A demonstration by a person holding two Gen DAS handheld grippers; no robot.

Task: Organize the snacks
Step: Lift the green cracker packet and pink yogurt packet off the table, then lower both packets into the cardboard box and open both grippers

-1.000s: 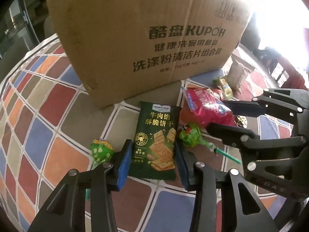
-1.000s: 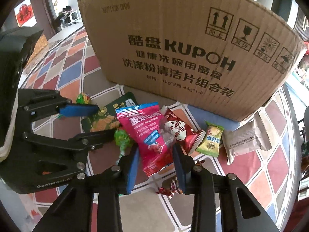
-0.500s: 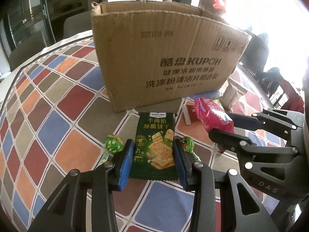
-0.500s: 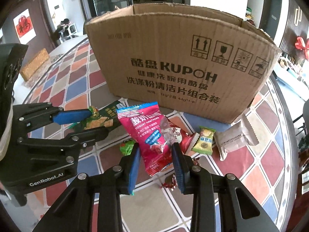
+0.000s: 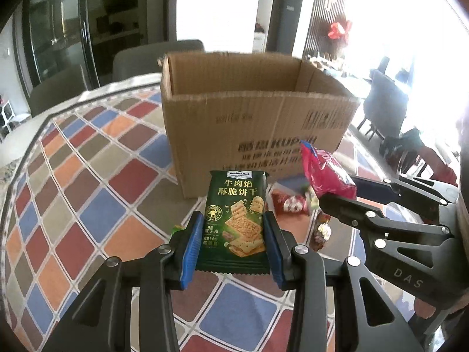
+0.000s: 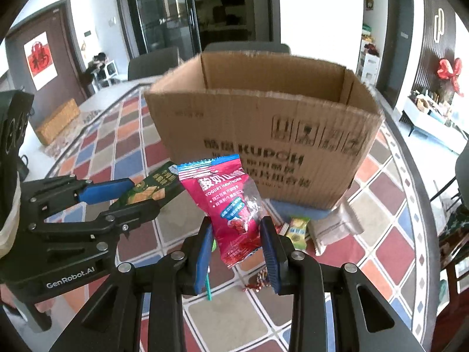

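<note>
Checkered tabletop [image 5: 88, 182] carries an open cardboard box [image 5: 249, 123] at frame centre in both views. Left wrist view: left gripper [image 5: 233, 237] pinches a green cracker packet [image 5: 236, 220] at lower centre, lifted clear of the cloth; right of it a red-white wrapper [image 5: 288, 205] lies by the box. Right wrist view: left gripper at left edge; right gripper [image 6: 236, 248] at lower centre clamps a pink yogurt hawthorn bag [image 6: 231, 202]. Only this view shows a yellow-green snack [image 6: 297, 230] and a beige pouch [image 6: 334, 228] lower right of the box.
</note>
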